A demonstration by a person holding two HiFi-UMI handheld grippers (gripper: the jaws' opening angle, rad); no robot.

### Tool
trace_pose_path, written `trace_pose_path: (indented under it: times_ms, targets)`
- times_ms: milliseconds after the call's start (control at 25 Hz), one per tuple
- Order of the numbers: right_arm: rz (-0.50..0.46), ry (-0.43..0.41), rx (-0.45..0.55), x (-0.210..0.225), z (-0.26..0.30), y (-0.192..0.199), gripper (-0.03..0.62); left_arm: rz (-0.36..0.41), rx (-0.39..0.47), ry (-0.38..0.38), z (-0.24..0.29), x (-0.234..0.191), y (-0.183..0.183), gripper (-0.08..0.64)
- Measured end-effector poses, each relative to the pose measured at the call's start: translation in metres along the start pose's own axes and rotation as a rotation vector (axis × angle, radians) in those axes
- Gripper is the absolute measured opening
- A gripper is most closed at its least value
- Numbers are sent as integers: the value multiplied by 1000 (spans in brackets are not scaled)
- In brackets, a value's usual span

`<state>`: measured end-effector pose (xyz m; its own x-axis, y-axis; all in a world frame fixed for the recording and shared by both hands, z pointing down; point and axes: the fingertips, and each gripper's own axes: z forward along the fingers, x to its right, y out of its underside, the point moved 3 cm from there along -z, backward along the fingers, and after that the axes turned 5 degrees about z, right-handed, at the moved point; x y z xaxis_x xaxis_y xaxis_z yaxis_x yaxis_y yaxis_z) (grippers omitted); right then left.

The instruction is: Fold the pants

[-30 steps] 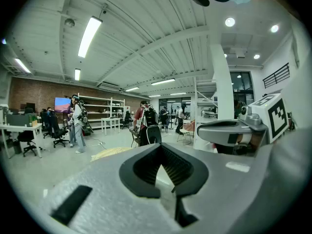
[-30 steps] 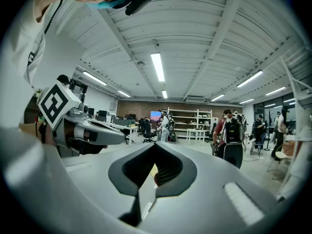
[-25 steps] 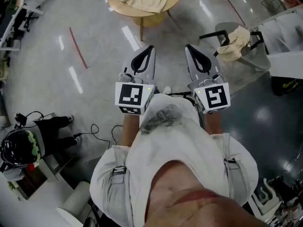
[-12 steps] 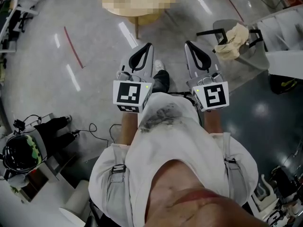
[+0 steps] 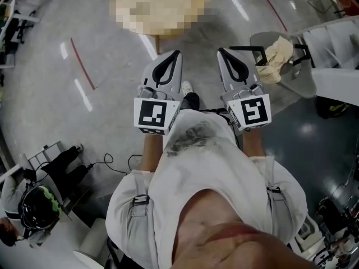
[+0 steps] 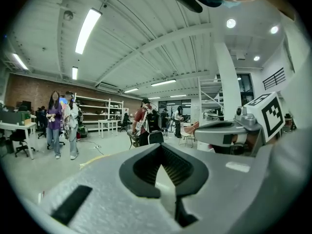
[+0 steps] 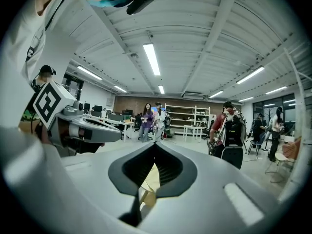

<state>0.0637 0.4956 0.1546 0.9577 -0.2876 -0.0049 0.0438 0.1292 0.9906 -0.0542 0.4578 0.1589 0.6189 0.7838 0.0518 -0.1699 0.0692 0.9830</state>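
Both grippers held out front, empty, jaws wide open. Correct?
No. The jaws are shut, not open: the left gripper and the right gripper each show their tips together in the two gripper views. Both are held out front, empty.

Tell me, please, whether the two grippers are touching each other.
Apart. The head view shows floor and a shoe between the left gripper and the right gripper, which are held side by side.
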Motion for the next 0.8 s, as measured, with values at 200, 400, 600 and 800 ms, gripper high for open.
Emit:
trace_pose_path:
  times_ms: [200, 400, 600, 800]
  targets:
    - [-7, -10, -28, 28, 44, -5, 9, -5, 9, -4, 41, -30, -8, 8]
    - [-16, -6, -52, 50, 81, -6, 9, -17, 6, -9, 75, -58, -5, 8]
    - [-23, 0, -68, 71, 100, -4, 9, -20, -4, -24, 98, -72, -4, 8]
    - [-16, -21, -88, 87, 116, -1, 9, -30, -23, -42, 114, -78, -2, 8]
